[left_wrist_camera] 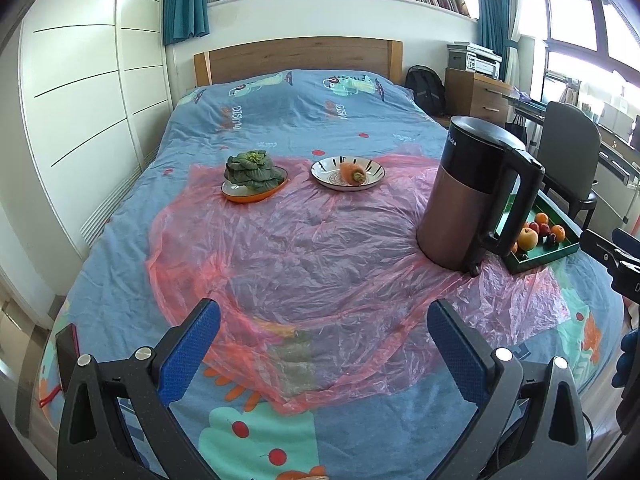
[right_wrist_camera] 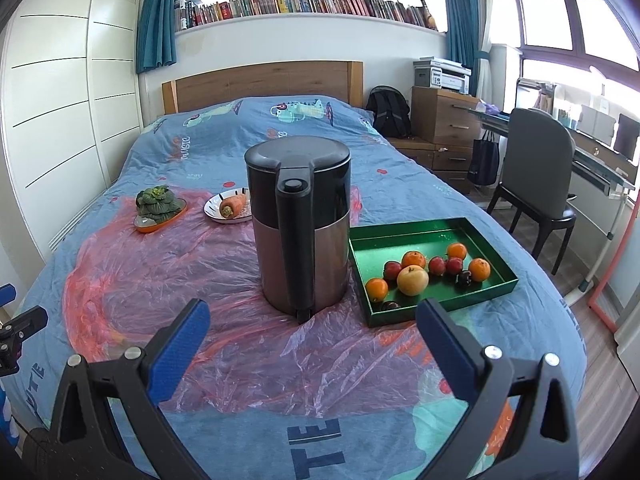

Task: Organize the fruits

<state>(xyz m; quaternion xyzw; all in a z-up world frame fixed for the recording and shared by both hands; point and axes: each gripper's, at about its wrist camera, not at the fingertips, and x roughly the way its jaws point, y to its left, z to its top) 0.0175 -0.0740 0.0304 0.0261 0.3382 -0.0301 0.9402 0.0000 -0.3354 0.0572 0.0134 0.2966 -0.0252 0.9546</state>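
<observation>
Ahead-right of right gripper (right_wrist_camera: 312, 344): fruit tray (right_wrist_camera: 496, 284); both grippers spread apart, empty

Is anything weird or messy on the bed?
Nothing is spilled or tipped. The odd part is the setting: an electric kettle stands upright on a crinkled pink plastic sheet over the bedspread, beside a green tray of fruit. A carrot and leafy greens sit on dishes behind it.
</observation>
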